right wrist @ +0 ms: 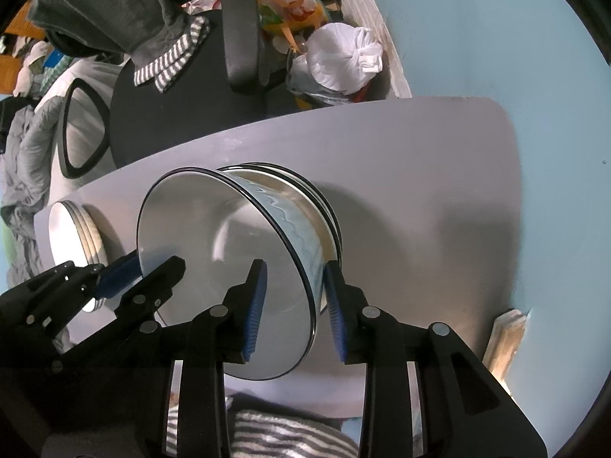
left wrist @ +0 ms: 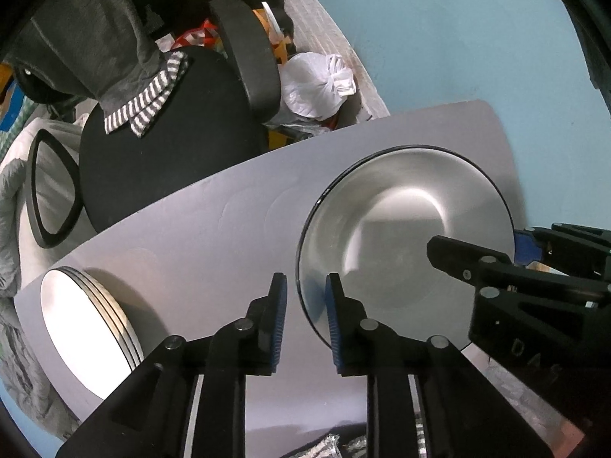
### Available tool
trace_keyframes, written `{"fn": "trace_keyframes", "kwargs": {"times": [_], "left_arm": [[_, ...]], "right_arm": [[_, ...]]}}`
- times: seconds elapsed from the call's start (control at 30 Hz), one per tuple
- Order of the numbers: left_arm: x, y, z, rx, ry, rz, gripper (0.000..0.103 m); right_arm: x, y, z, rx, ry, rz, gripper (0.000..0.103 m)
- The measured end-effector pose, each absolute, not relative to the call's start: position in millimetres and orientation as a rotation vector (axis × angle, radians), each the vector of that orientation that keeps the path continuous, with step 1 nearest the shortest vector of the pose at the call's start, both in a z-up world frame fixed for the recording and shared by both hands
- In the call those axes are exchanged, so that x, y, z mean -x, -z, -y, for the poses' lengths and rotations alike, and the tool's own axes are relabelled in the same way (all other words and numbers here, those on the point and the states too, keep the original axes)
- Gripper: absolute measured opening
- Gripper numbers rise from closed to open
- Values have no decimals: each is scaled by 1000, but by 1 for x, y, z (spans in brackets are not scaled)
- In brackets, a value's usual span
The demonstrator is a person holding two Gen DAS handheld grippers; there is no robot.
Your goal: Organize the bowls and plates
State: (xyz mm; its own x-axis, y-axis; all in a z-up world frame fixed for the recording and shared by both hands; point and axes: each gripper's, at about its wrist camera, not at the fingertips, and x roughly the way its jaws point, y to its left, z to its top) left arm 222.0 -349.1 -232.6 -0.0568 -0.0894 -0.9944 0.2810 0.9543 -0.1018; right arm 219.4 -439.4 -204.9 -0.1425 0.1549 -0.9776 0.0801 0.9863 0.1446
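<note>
Left gripper (left wrist: 305, 292), right gripper (right wrist: 294, 280): both point down over grey table (right wrist: 420, 175). Each pair of fingers slightly parted, straddling opposite rims of bowl (right wrist: 229, 267), pads not pressing. Bowl tops bowl stack; plates (left wrist: 84, 324) left.

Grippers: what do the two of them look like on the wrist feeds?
Both are alike. The left gripper and right gripper have black angular plastic linkages with round silver pivot pins, and fingers faced with ridged blue pads. Raised lettering shows on the right gripper's body in the left wrist view.

Glossy metal bowl (left wrist: 404, 229), matt grey table (left wrist: 214, 225)
</note>
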Motion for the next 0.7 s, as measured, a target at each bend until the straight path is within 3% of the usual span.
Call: {"fn": "trace_keyframes", "kwargs": {"times": [0.17, 0.37, 0.53, 0.67, 0.7], "left_arm": [[-222, 227, 348, -142, 304, -1590, 25], [-219, 214, 347, -145, 304, -1558, 25], [-214, 198, 345, -135, 314, -1535, 26], [-210, 188, 342, -151, 304, -1499, 47], [-208, 184, 342, -156, 303, -1482, 48]], "right_arm": [[-221, 198, 441, -156, -41, -1697, 36], [-222, 192, 442, -158, -35, -1684, 37], [-218, 186, 442, -148, -32, -1662, 45], [-215, 181, 443, -148, -26, -1645, 54], [-214, 179, 444, -149, -24, -1638, 55]]}}
